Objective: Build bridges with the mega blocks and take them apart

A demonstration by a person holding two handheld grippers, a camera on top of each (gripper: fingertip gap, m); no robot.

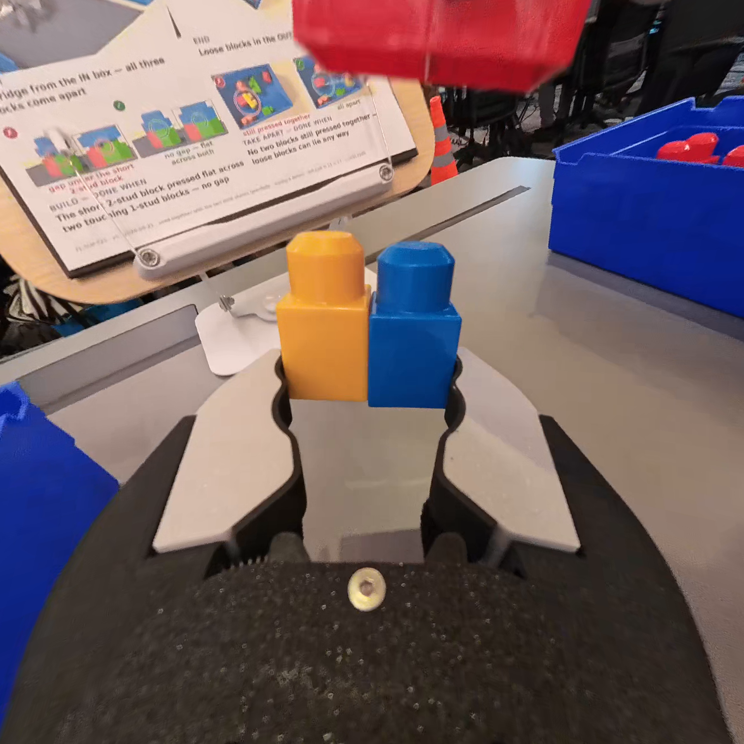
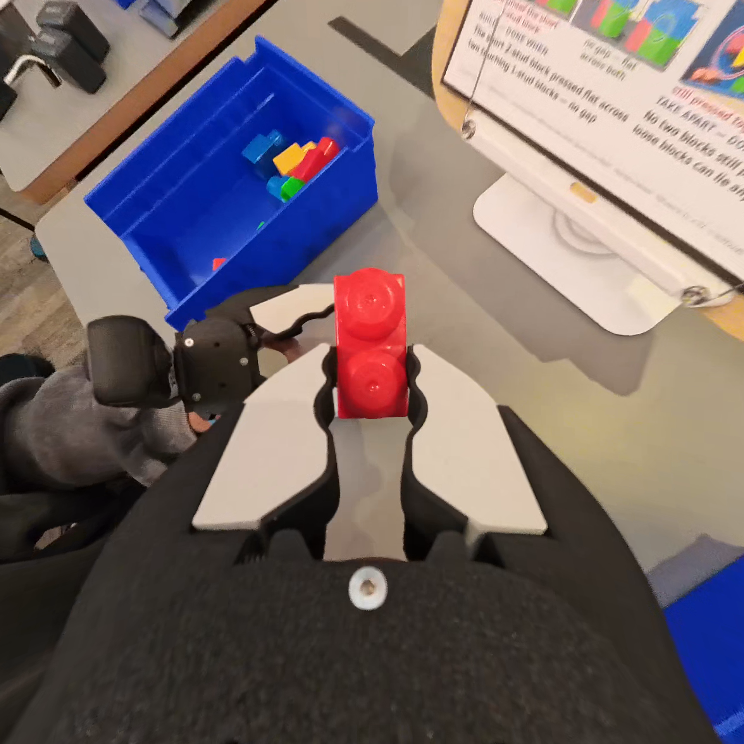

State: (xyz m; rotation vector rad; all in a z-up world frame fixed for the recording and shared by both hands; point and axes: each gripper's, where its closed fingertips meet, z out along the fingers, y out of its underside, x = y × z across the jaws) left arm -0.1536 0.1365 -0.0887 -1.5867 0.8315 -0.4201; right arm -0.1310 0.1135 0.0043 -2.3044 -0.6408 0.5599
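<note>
the pale grey counter (image 2: 463,241) carries the biggest things: a deep blue plastic bin (image 2: 169,193) on the left side of the right wrist view, with a loose heap of blue, yellow, red and green plastic blocks (image 2: 296,163) in its far corner, and a second blue plastic bin (image 1: 644,225) at the right edge of the left wrist view, where red studs show above the rim. a printed instruction sheet in a clear holder on a white stand (image 1: 225,161) sits tilted at the back of the counter. the left hand-held gripper (image 1: 368,382) is pinching two one-stud blocks side by side and upright, a yellow-orange plastic one-stud block (image 1: 324,334) and a blue plastic one-stud block (image 1: 414,342), which touch along their sides; the yellow one's base sits slightly higher than the blue one's. the right hand-held gripper (image 2: 370,382) is clamped on a red plastic two-stud block (image 2: 370,342), gripped at its near stud with studs facing the camera. in the left wrist view that red block (image 1: 439,40) appears blurred above the pair, clearly apart from their studs.
</note>
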